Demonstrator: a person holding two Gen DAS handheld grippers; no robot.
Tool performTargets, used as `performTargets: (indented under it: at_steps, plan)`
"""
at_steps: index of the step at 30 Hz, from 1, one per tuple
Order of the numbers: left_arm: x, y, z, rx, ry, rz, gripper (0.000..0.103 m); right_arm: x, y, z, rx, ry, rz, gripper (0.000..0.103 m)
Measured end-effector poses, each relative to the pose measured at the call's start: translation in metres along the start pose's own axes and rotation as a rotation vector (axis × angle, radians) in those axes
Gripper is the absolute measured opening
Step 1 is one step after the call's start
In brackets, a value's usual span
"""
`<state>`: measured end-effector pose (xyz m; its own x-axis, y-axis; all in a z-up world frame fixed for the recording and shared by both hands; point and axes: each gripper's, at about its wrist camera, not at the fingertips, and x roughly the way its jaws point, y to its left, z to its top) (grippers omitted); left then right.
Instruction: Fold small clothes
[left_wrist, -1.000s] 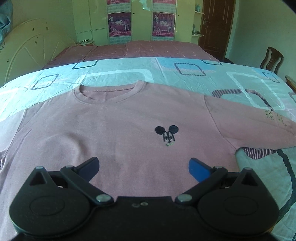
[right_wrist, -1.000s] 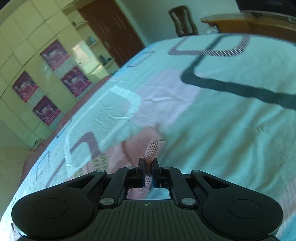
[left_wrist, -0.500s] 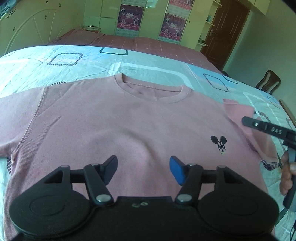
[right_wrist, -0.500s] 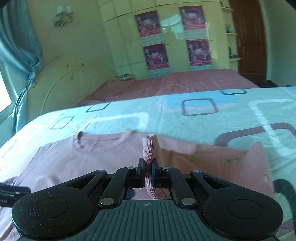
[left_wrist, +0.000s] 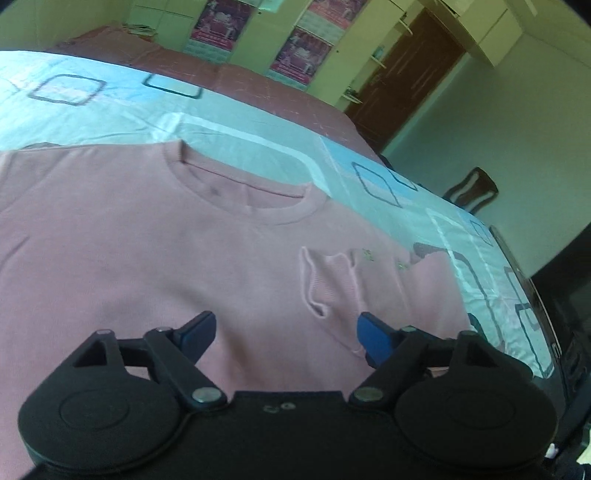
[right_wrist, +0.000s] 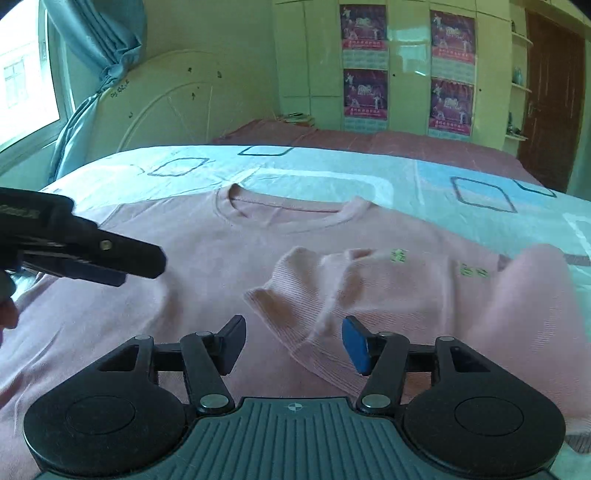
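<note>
A pink long-sleeved sweatshirt (left_wrist: 147, 251) lies flat, front up, on the bed, neckline away from me. Its right sleeve is folded across the chest, ribbed cuff (left_wrist: 328, 280) on the body. The sweatshirt also shows in the right wrist view (right_wrist: 207, 258), with the cuff (right_wrist: 295, 295) just ahead of my right gripper (right_wrist: 293, 347), which is open and empty. My left gripper (left_wrist: 286, 334) is open and empty above the lower chest; it also shows at the left of the right wrist view (right_wrist: 110, 260).
The bed has a light blue sheet with square patterns (right_wrist: 332, 173) and a dark pink cover (right_wrist: 369, 142) behind. A cream headboard (right_wrist: 166, 110) stands at the left, wardrobes with posters (right_wrist: 406, 66) at the back, a wooden chair (left_wrist: 471, 188) and a door (left_wrist: 402, 74) at the right.
My right gripper carried the sleeve cuff across onto the chest, opened and let it go. My left gripper opened wider and swung to the right over the shirt.
</note>
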<state>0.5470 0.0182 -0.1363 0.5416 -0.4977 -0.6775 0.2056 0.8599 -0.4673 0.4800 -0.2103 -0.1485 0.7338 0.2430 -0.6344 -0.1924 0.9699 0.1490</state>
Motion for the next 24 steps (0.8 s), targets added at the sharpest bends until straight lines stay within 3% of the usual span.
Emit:
performTargets:
  at_steps: [5,11,14,18,24]
  plan:
    - [0.061,-0.022,0.005,0.041,0.075,-0.002,0.062,-0.041,-0.056,-0.020,0.153,0.024,-0.093,0.041]
    - [0.090,-0.044,0.017,0.107,0.090,-0.001,0.008,-0.063,-0.092,-0.040,0.222,0.065,-0.142,0.039]
    - [0.063,-0.046,0.029,0.117,-0.022,-0.024,0.008,-0.063,-0.098,-0.043,0.234,0.061,-0.159,0.039]
    - [0.018,-0.028,0.036,0.132,-0.112,0.045,0.008,-0.058,-0.108,-0.043,0.269,0.052,-0.161,0.039]
    - [0.008,0.029,0.019,0.046,-0.054,0.153,0.008,-0.049,-0.115,-0.041,0.298,0.035,-0.202,0.039]
